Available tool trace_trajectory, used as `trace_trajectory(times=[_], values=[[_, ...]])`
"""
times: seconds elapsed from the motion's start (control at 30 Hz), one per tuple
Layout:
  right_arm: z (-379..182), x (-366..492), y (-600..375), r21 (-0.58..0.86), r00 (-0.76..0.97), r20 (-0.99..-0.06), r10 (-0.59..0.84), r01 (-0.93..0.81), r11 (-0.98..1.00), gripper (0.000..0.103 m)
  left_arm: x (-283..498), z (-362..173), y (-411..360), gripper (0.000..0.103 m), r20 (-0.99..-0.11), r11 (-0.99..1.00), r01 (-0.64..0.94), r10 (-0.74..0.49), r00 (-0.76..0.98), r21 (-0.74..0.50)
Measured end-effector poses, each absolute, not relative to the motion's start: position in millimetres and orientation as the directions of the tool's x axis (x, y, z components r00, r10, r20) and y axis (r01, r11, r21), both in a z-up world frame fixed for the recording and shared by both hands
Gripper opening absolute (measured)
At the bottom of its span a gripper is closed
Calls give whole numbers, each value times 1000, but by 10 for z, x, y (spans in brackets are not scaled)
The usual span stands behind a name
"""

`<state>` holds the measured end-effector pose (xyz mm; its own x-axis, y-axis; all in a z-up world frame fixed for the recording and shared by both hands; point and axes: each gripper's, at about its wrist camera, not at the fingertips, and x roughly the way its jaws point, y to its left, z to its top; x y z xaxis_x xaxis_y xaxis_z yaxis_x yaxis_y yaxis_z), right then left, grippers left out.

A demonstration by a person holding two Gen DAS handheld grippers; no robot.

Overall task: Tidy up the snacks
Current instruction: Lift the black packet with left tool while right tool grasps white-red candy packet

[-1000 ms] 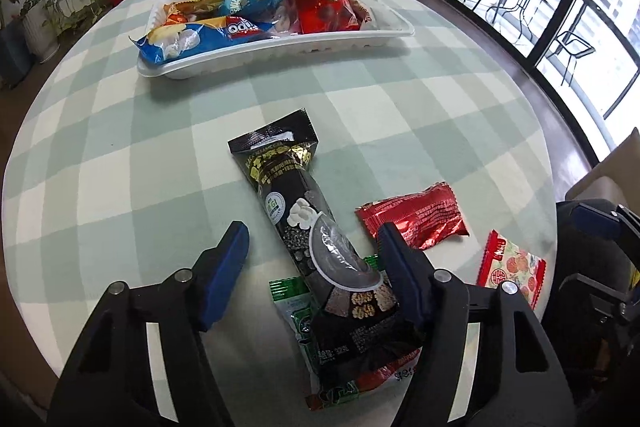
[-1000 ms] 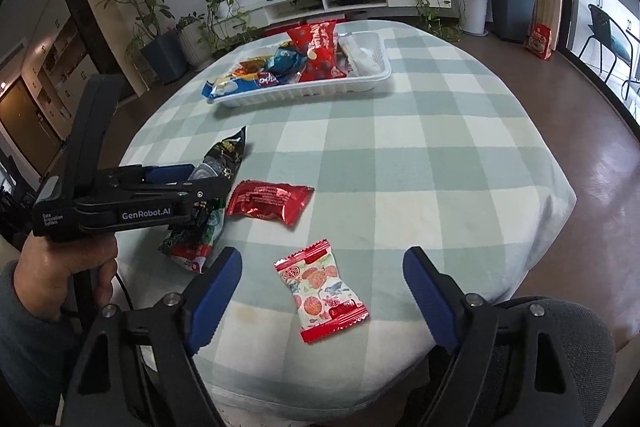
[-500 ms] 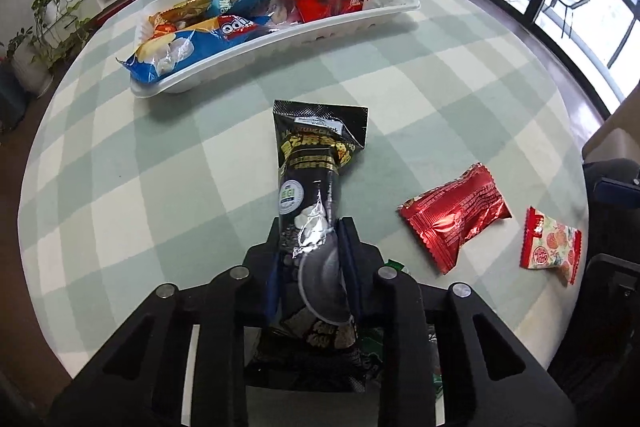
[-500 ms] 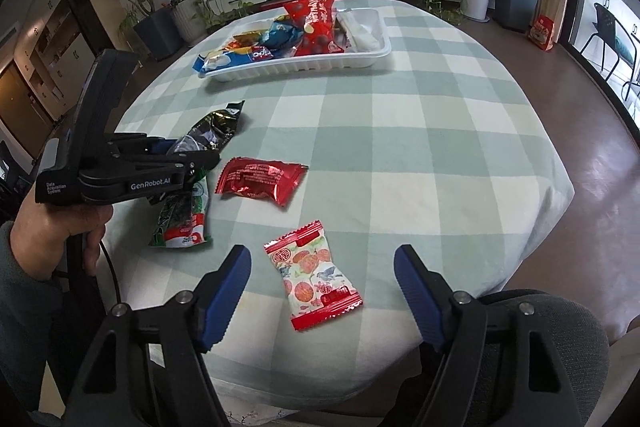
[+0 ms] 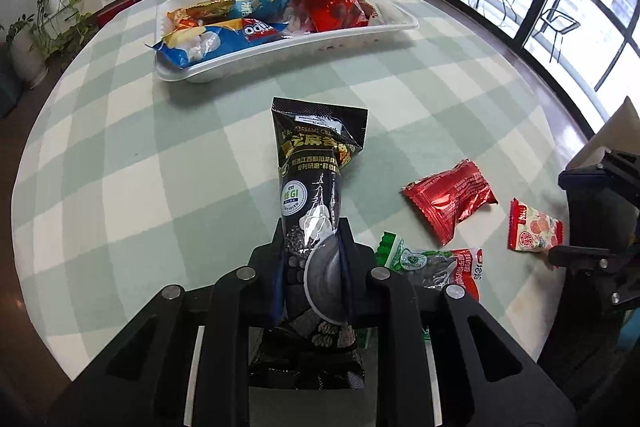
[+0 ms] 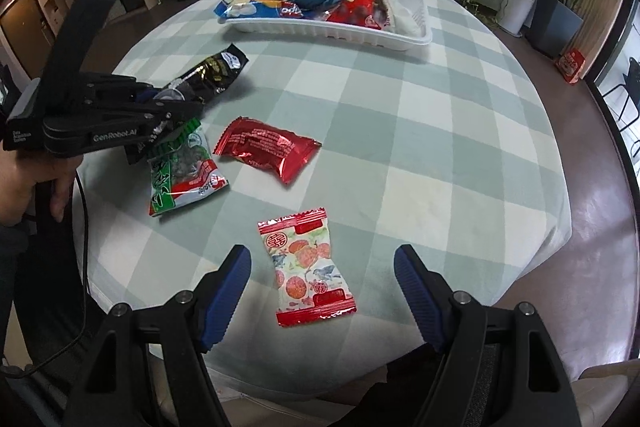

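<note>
my left tongs were clamped on the black sesame packet over the worktop, right tongs apart above the peach candy — slick film might slip before the tray.

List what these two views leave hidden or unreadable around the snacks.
- Left wrist view: the black packet's lower end, covered by the left gripper.
- Left wrist view: part of the green packet, behind that gripper's frame.
- Right wrist view: the tray's far contents, hidden behind the piled bags.
- Both views: small print on the red packet, too small.
</note>
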<state>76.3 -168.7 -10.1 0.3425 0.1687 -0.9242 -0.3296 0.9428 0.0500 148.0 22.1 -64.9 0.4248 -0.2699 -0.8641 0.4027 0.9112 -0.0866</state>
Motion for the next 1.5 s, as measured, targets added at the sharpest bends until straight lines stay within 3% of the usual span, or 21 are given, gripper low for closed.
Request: trace_trajectory(times=[0.1,0.23,0.33,0.4,0.47,0.8,1.17,1.5], values=[[-190,802,-1639,35,306,-940,153,-357,933,75,1429,-609,312,19,-847,914,383,-303,436,-130],[-327,803,-1593,24,262,-956,135,-386,922,61,1364,-588,401,19,-826,911,364,-353,439,-196],[-335,803,-1608,41,259,-954,154,-393,919,61,1308,-604,432,19,-812,905,357,-383,440,-232],[-327,810,-1615,56,254,-952,169,-399,915,54,1270,-609,450,19,-804,901,354,-396,443,-249],[-311,809,-1605,64,249,-952,178,-406,912,38,1230,-610,473,19,-797,899,348,-409,445,-267],[-255,799,-1683,148,258,-935,244,-343,928,35,1086,-568,528,19,-769,887,341,-446,458,-312],[-105,886,-1874,363,333,-846,417,-214,907,35,1083,-397,560,19,-735,874,344,-478,480,-343],[455,1520,-2719,407,547,-762,348,-15,913,35,1614,181,987,19,-682,898,315,-439,585,-308]])
